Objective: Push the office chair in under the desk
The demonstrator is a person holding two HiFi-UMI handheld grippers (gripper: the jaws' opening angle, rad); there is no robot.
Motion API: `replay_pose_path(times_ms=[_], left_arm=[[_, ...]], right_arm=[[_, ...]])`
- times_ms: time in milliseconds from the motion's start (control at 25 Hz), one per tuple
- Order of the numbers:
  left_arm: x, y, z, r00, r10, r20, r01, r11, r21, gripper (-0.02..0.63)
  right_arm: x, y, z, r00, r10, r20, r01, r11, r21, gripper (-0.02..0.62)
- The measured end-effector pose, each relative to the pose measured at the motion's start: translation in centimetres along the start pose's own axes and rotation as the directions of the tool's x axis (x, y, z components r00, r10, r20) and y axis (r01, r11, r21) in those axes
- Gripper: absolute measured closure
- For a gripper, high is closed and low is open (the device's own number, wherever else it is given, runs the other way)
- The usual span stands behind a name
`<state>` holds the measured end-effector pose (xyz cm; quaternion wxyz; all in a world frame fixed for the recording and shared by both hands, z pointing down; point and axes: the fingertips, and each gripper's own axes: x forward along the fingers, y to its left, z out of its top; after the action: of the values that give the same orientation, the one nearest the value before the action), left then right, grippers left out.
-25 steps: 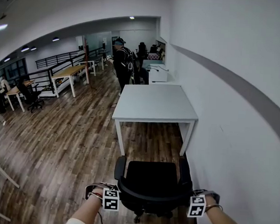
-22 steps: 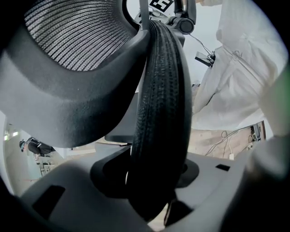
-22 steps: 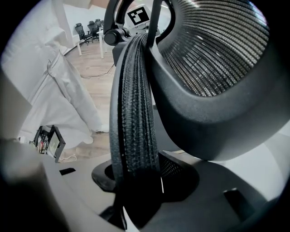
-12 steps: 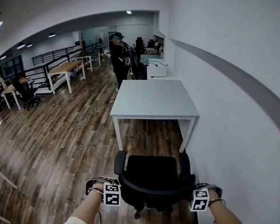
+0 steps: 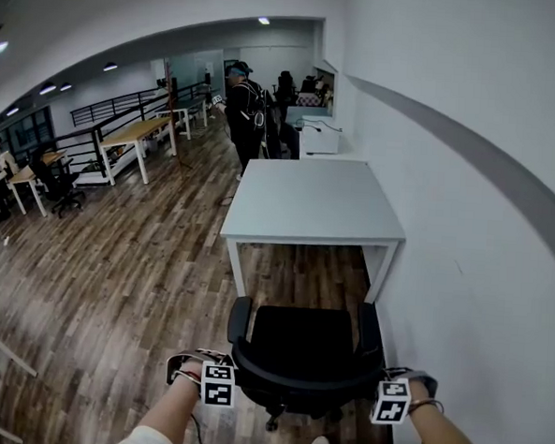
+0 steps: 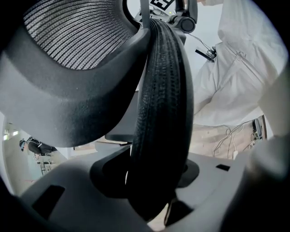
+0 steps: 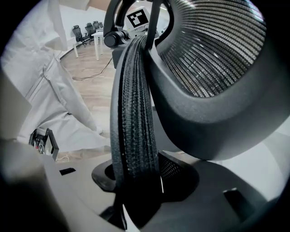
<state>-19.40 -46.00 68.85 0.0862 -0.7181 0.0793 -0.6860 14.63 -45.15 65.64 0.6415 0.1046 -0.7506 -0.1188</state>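
The black office chair [image 5: 303, 345] stands with its seat facing the white desk [image 5: 316, 205], just short of the desk's front edge. My left gripper [image 5: 235, 371] is shut on the left end of the backrest's top rim, and my right gripper [image 5: 380, 380] on the right end. In the left gripper view the ribbed backrest edge [image 6: 163, 113] runs down between the jaws of the left gripper [image 6: 154, 181]. The right gripper view shows the same ribbed backrest edge [image 7: 133, 113] clamped in the right gripper [image 7: 136, 181].
A white wall [image 5: 465, 228] runs close along the right of desk and chair. Wooden floor [image 5: 134, 273] spreads to the left. A person [image 5: 247, 111] stands beyond the desk. More desks [image 5: 137, 137] and a chair [image 5: 59, 184] stand far left.
Both grippers and the chair have moved forward toward the desk, and the gap between the seat and the desk's front edge is smaller. The grip on the backrest is unchanged.
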Motion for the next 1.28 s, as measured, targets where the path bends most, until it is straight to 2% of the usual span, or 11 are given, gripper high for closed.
replay_pose_path(times_ms=[400,680,1280], left_arm=[[1.0,4.8,-0.8,1.000,-0.022,-0.019,0.022,1.000,0.003,0.407],[1.9,7.5,-1.1,1.000,-0.011,-0.020,0.011,1.000,-0.005,0.407],[2.7,11.3,-1.5,0.999,-0.012,-0.051,0.010,0.999,-0.030,0.407]], right_arm=[[1.8,-4.9,0.1,1.000,0.024,0.000,-0.024,1.000,-0.005,0.403],[2.8,-7.6,0.2,1.000,0.019,0.004,-0.019,1.000,-0.013,0.403],[4.2,-12.0,0.2,0.999,0.037,0.005,-0.037,0.998,-0.043,0.407]])
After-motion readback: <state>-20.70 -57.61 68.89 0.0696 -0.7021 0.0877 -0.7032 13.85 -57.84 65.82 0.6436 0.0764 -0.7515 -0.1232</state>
